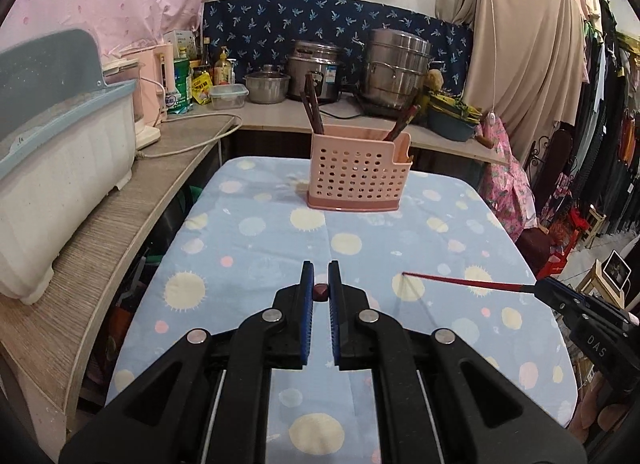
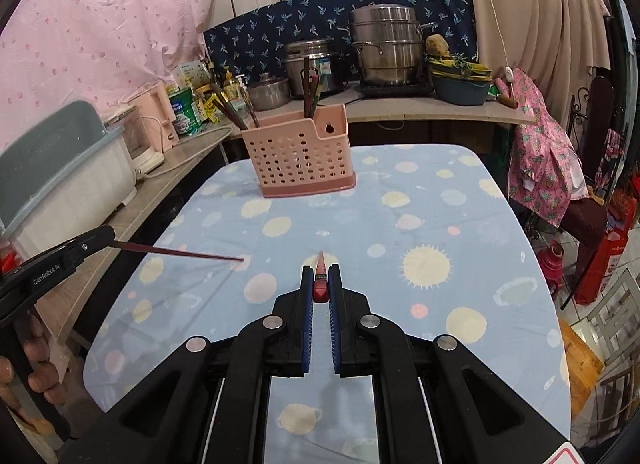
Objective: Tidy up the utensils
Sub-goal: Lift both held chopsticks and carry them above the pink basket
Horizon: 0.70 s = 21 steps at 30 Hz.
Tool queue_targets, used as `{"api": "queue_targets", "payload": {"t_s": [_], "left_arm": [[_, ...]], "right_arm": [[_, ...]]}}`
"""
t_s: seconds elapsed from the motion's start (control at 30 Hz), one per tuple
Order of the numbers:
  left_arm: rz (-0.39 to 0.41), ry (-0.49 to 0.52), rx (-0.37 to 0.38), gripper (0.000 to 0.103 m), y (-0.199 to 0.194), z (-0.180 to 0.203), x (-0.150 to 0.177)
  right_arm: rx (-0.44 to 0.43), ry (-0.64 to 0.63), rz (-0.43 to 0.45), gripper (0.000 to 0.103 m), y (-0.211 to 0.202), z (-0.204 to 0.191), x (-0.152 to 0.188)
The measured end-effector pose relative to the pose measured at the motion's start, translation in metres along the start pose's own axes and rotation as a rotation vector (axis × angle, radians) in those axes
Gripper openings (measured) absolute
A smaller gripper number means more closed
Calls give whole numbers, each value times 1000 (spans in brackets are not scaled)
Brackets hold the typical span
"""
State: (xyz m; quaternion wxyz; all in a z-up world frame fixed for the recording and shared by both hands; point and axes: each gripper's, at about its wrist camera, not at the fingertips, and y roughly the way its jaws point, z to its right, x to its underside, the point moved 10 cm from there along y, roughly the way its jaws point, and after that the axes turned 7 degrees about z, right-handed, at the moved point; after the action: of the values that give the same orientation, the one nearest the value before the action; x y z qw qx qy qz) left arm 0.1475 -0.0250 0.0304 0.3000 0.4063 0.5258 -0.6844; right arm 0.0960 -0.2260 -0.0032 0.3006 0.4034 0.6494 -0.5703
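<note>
A pink perforated utensil holder [image 1: 359, 176] stands at the far end of the table and shows in the right wrist view [image 2: 301, 156] too; several dark chopsticks [image 1: 314, 108] stand in it. My left gripper [image 1: 321, 269] is shut on a dark red chopstick [image 1: 321, 292], seen end-on; from the right wrist view that chopstick [image 2: 180, 253] slants down to the cloth. My right gripper [image 2: 321, 270] is shut on a red chopstick [image 2: 320, 284]; in the left wrist view this chopstick [image 1: 464, 282] points left with its tip on the cloth.
The table has a light blue dotted cloth [image 1: 280, 248]. A wooden counter [image 1: 120, 200] runs along the left with a white and grey dish box [image 1: 60, 160]. Pots [image 1: 394, 72] and bottles stand on the back counter. Clothes hang at the right.
</note>
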Motion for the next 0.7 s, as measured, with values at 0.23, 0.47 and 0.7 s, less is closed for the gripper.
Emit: {"api": "queue_targets", "payload": {"t_s": [0.23, 0.47, 0.7], "left_arm": [[60, -2, 5, 7, 2, 2, -37], [102, -6, 13, 7, 12, 3, -70], [121, -2, 11, 7, 26, 5, -93]], "right_arm": [[-20, -3, 77, 7, -3, -9, -48], [-42, 6, 122, 7, 6, -16, -83], [-45, 24, 145, 7, 18, -15, -106]]}}
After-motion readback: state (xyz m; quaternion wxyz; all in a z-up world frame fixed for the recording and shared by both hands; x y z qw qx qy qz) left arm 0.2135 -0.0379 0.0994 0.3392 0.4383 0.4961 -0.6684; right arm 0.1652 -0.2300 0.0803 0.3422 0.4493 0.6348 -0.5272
